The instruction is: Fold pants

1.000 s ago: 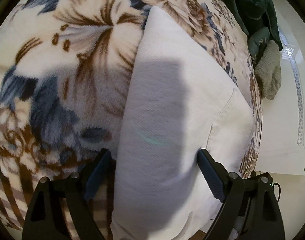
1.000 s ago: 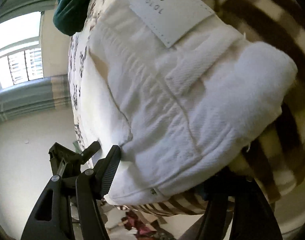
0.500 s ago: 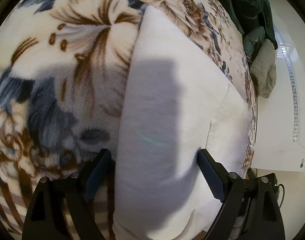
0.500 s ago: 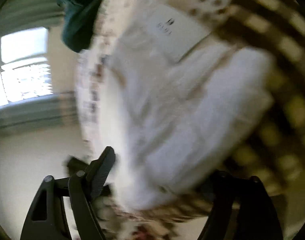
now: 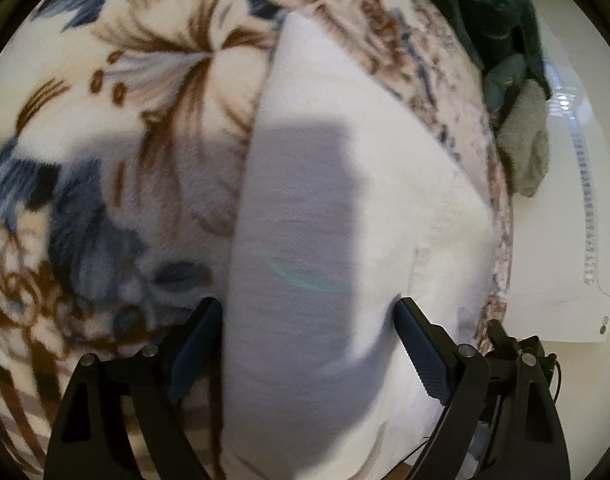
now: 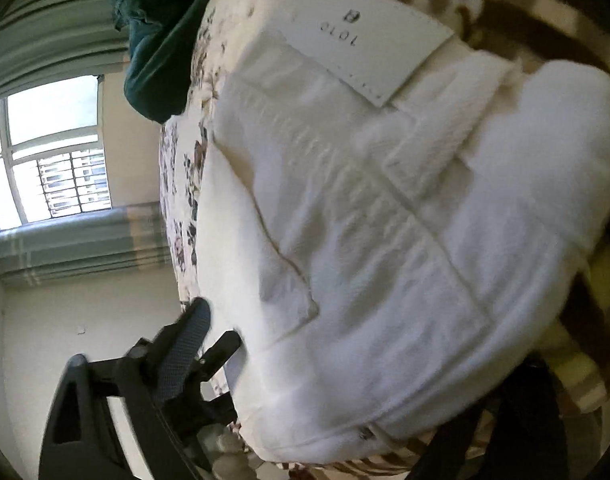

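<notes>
White cotton twill pants (image 5: 329,184), one item, lying on floral fleece blanket (image 5: 117,128) over a bed; in left wrist view they run from upper centre down to bottom centre of frame as a long folded panel w/ hem seam at centre right; in right wrist view the waistband end fills centre to right, w/ a leather-look brand patch (image 6: 369,40) at upper centre and a pocket seam at centre. Handling (est.): soft, limp, mid-weight for a garment, several layers thick at waistband so bulkier there; not fragile, not slippery, fleece underneath likely drags on it a bit. Will sag and unfold if lifted from one point. Best grip (est.): stitched edges, i.e. waistband corner or hem, both ends at once. Left gripper (image 5: 305,344): jaws closing, straddling the panel at bottom centre, pads not seen pressing cloth yet. Right gripper (image 6: 345,364): jaws opening, wide; left finger (image 6: 185,344) at lower left just beside the pants' edge, the other finger dark at lower right, cloth lying between but not pinched. Other: dark green garment (image 6: 157,32) upper left of right wrist view; grey cloth (image 5: 525,148) at right of left wrist view; window (image 6: 49,152) at left.
</notes>
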The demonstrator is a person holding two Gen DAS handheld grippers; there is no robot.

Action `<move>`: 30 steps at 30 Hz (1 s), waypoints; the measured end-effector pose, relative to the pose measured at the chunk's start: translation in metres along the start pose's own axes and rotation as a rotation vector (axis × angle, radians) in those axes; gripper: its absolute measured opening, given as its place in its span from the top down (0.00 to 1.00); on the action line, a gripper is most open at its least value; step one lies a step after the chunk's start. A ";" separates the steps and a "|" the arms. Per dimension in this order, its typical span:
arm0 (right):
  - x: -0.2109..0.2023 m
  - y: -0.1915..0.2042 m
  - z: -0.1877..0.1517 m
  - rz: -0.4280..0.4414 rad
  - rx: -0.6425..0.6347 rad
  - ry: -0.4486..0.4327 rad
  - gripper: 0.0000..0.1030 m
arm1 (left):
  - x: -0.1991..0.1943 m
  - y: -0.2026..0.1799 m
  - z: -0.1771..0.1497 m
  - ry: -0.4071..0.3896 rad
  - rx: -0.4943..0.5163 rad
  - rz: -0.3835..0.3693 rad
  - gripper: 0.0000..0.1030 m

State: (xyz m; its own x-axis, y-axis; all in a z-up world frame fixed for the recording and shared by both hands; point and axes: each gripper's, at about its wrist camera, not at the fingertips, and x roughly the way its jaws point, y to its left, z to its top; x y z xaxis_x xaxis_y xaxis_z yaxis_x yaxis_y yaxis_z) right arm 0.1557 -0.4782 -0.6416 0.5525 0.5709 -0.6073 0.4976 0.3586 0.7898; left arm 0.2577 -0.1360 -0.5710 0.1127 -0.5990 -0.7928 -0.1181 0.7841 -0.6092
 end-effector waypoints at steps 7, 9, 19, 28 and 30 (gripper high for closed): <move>-0.028 0.011 -0.011 -0.124 -0.072 -0.086 0.69 | -0.018 -0.030 -0.012 -0.053 0.103 0.027 0.73; -0.035 0.027 -0.013 -0.134 -0.105 -0.102 0.70 | -0.030 -0.039 -0.014 -0.070 0.109 0.024 0.76; -0.060 0.128 -0.012 -0.094 -0.238 -0.116 0.73 | -0.102 -0.076 0.010 -0.162 0.139 -0.020 0.78; 0.033 0.255 0.000 -0.066 -0.370 -0.119 0.73 | -0.166 -0.040 0.115 -0.278 0.122 -0.066 0.78; 0.076 0.284 0.003 -0.062 -0.390 -0.118 0.73 | -0.178 -0.019 0.154 -0.300 0.115 -0.060 0.78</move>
State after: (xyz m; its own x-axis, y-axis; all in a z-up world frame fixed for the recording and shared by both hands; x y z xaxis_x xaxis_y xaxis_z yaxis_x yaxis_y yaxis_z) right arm 0.3407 -0.3352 -0.4637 0.6135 0.4586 -0.6429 0.2545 0.6559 0.7107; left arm 0.3916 -0.0192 -0.4154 0.4039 -0.5835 -0.7045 0.0078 0.7723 -0.6352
